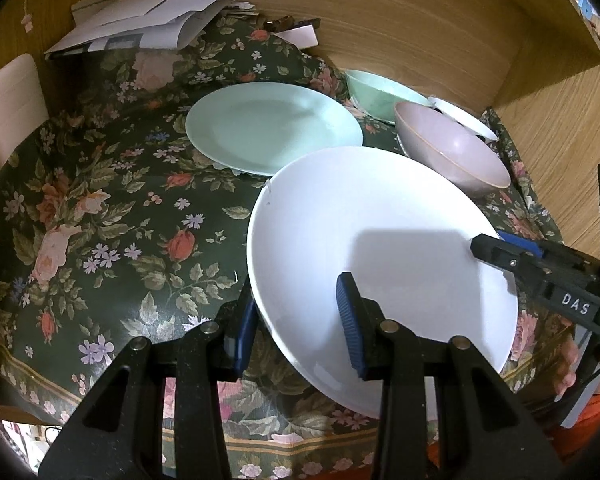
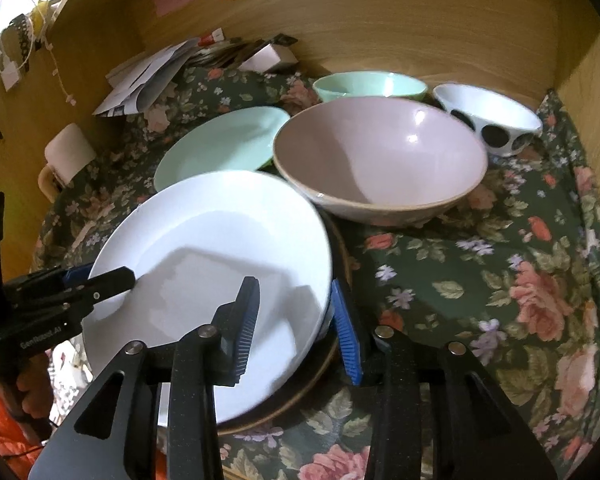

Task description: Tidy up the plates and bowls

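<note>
1. Looking along the left gripper [image 1: 296,292], we see its jaws partly closed across the near rim of the white plate [image 1: 360,208], one pad under the edge and one on the inner face; they appear to press on it.
2. The right gripper [image 2: 294,286] straddles the opposite rim with clear gaps, so it grips nothing.
3. We find the white plate lying over a brown plate [image 2: 324,364] on the floral tablecloth [image 1: 100,220].
4. Behind it sit a green plate [image 1: 272,124] and a pink bowl [image 2: 380,152]; further back are a green bowl [image 2: 372,84] and a dotted bowl [image 2: 488,120].
</note>
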Demonstrator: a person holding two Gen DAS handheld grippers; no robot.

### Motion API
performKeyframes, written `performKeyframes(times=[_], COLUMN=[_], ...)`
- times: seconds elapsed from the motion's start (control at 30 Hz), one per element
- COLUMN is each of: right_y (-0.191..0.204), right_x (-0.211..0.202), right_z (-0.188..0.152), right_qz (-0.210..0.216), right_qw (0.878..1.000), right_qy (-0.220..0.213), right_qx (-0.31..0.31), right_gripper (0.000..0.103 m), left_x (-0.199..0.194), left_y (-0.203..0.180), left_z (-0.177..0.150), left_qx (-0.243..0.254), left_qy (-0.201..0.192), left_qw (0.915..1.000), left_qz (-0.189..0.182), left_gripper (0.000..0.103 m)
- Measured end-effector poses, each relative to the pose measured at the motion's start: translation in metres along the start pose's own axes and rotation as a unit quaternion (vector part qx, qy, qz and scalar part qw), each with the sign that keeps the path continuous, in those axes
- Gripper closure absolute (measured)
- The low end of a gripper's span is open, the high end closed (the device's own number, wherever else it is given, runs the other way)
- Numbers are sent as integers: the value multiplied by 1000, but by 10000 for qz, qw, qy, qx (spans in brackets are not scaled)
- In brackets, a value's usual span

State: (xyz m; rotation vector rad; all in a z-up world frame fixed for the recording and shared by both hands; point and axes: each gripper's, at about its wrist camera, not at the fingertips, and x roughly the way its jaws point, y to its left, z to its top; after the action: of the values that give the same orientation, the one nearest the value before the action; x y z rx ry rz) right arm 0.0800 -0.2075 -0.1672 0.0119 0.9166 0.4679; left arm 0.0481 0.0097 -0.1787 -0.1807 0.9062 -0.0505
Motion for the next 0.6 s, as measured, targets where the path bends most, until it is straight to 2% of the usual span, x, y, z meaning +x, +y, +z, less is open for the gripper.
performKeyframes(times=[0.03,0.1,0.2,0.33,0.37,0.47,0.53,0.6], right_y=[0,0,-2,-3,-2,3,6,11], right_x=[-2,-9,-16,-24,-26,-32,-36,-41], right_z=[0,1,4,12,14,24,28,35], right_qz=[-96,-222,-250,-228,-219,-179,-164,-206], right_qw=[9999,9995,9993,9989,9988,9980,9973,9959], right_qy=[-54,-186,-258,-387,-426,-579,-679,-839], right_qx=[-41,-95,-110,-102,-107,-177,-223,-285], right_gripper=[58,55,55,54,54,52,42,39], left_x=[0,2,4,-2,-4,-22,-31,-39], left_y=[-1,-2,-2,-2,-2,-2,-4,-4], left_z=[-1,-1,1,7,9,18,23,30], left_qx=[41,70,98,153,174,293,383,464], left_qy=[2,39,64,-86,-159,-611,-841,-1005], left_qw=[10000,10000,9999,9998,9996,9971,9947,9925], left_qz=[8,-2,10,136,164,348,440,517], left_gripper=[65,65,65,64,61,39,33,25])
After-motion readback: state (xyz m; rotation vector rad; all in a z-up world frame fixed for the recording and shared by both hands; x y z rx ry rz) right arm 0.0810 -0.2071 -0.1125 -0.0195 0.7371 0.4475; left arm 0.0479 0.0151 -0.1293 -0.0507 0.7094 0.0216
